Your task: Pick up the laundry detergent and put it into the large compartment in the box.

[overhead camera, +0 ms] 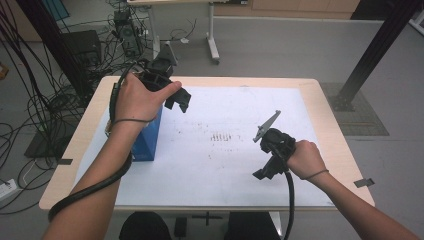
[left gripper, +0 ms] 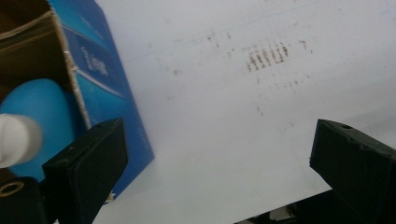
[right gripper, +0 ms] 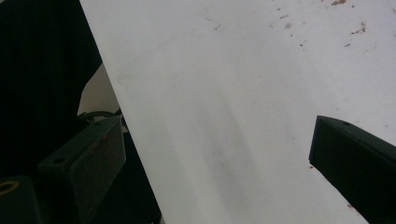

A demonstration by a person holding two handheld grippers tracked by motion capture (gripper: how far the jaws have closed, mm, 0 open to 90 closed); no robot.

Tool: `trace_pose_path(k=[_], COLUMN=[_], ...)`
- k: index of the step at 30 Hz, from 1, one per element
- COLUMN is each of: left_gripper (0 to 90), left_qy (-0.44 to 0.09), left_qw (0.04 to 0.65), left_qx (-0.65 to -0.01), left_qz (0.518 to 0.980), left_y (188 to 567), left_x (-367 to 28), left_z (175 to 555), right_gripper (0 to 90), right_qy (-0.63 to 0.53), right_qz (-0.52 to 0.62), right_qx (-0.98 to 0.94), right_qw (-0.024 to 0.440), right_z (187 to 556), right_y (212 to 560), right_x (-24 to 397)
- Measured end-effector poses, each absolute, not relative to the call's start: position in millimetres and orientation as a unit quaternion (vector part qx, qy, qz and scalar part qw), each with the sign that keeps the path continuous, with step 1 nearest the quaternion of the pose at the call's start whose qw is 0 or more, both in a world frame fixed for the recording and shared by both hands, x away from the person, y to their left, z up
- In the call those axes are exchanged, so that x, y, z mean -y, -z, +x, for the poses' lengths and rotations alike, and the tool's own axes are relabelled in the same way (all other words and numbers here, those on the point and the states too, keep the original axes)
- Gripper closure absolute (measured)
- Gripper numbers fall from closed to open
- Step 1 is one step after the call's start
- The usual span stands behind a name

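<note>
**Crowded floor, bare sheet: risks around the blue box**

Wooden table (overhead camera: 325,100) under a white sheet (overhead camera: 225,165), faintly stained brown mid-way (overhead camera: 220,136); beyond it, grey floor with tangled cables (overhead camera: 30,100) to the left and a black post (overhead camera: 370,55) to the right.

Blue box (overhead camera: 147,140) standing upright near the sheet's left edge, top flaps open. Inside, seen from the left gripper view, a rounded blue item (left gripper: 42,107) with a white cap (left gripper: 16,140), probably a bottle.

Left gripper (overhead camera: 177,100) held above and just to the right of the box, jaws spread wide, nothing between them. Right gripper (overhead camera: 265,172) low over the sheet's near right part, well apart from the box, jaws likewise spread and empty.

Likely trouble:
- Catching a jaw on a cardboard flap while reaching in, and so tipping or dragging the box; nothing bracing it.
- Toppling toward the left table edge, close by, with only floor and cables below.
- Slipping off the rounded blue body or the small cap if pinched off-centre.
- Snagging the left cable, looped under the forearm, against the near table edge.

Open room: wide bare sheet from the box to the right edge, good for setting anything down. Little margin left of the box; near edge close under the right gripper.
</note>
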State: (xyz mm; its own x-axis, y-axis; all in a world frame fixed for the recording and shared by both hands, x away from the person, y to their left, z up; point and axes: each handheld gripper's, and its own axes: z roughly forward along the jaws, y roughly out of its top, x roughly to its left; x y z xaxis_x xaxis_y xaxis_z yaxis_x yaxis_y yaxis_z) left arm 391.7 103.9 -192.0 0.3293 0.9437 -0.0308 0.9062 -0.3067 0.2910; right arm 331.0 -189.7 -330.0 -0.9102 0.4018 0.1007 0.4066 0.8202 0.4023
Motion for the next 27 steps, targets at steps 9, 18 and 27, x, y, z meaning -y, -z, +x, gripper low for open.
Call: trace_pose_path(k=[9, 18, 27], left_gripper=[5.0, 5.3, 5.4], left_qy=[-0.062, -0.046, -0.020], left_qw=[0.124, 0.120, 0.115], left_qx=[-0.559, -0.549, -0.541], left_qz=[0.817, 0.826, 0.833], left_y=[215.1, 242.2, 271.8], left_x=[-81.2, -66.1, -54.0], left_z=[391.9, 389.3, 385.6], right_gripper=[3.5, 3.5, 3.5], right_qy=[0.211, 0.212, 0.211], right_qz=[-0.213, -0.211, -0.211], right_qx=[0.954, 0.954, 0.954], right_qw=[0.006, 0.001, -0.001], right_z=[332.3, 332.6, 331.9], right_y=[329.9, 331.4, 331.0], right_x=[190.4, 194.0, 195.5])
